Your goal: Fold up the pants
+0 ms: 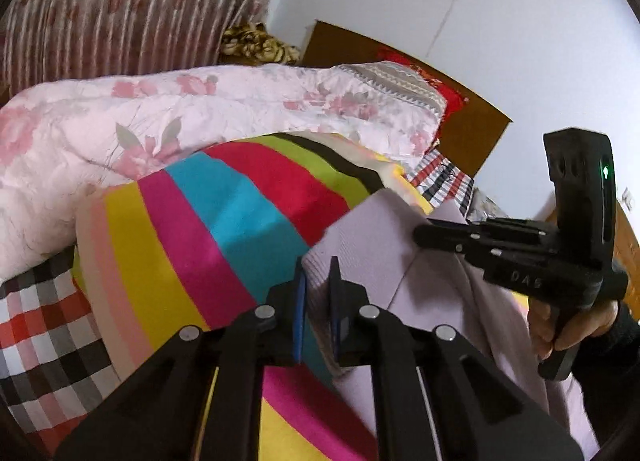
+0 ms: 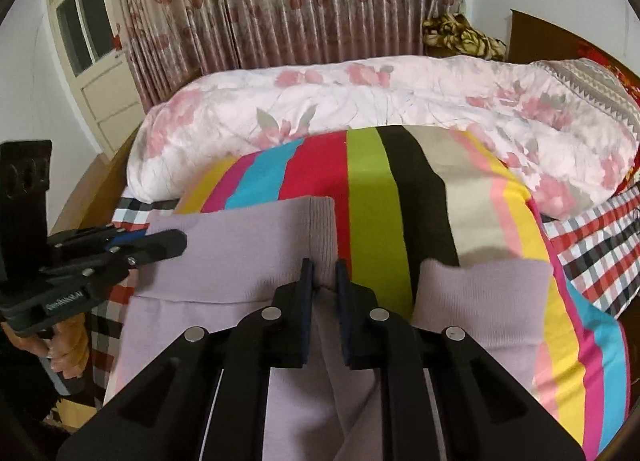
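Lilac pants with ribbed bands lie on a striped blanket on the bed. In the right wrist view my right gripper is shut on the right end of the wide ribbed band, with fabric pinched between its pads. My left gripper reaches in from the left, shut on the band's left corner. A second ribbed band lies loose to the right. In the left wrist view the left gripper clamps the ribbed edge of the pants, and the right gripper grips the cloth farther right.
A pink floral quilt is heaped behind the blanket, over a checked sheet. A flowered curtain and a cream door stand behind the bed, and a brown headboard at one end. A person's hand holds the right gripper's handle.
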Demonstrator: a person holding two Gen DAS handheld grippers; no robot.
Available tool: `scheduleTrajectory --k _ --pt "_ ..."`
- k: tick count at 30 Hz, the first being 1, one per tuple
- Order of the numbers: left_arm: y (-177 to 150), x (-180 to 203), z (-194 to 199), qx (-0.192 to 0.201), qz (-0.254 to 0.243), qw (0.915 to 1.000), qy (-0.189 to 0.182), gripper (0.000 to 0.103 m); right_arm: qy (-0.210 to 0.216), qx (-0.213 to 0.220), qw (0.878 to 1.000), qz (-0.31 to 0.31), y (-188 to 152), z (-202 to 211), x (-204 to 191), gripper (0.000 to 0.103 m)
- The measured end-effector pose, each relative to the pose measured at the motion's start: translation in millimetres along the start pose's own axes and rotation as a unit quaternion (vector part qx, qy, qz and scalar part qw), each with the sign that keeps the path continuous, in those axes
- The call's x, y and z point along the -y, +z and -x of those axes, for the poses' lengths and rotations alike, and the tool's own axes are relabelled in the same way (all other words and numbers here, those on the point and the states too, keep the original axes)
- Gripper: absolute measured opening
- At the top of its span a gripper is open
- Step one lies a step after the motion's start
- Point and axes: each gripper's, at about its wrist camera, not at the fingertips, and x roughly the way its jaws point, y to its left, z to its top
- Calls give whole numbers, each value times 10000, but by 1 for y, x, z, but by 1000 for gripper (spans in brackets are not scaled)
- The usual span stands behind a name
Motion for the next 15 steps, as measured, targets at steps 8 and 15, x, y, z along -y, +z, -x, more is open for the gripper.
scheduleTrajectory --k 8,15 --pt "-18 -25 -27 -221 246 9910 1295 71 41 -581 9961 -665 -7 -24 22 61" --pt "-23 8 38 412 102 9982 435 95 -768 627 9931 -623 -42 95 39 68"
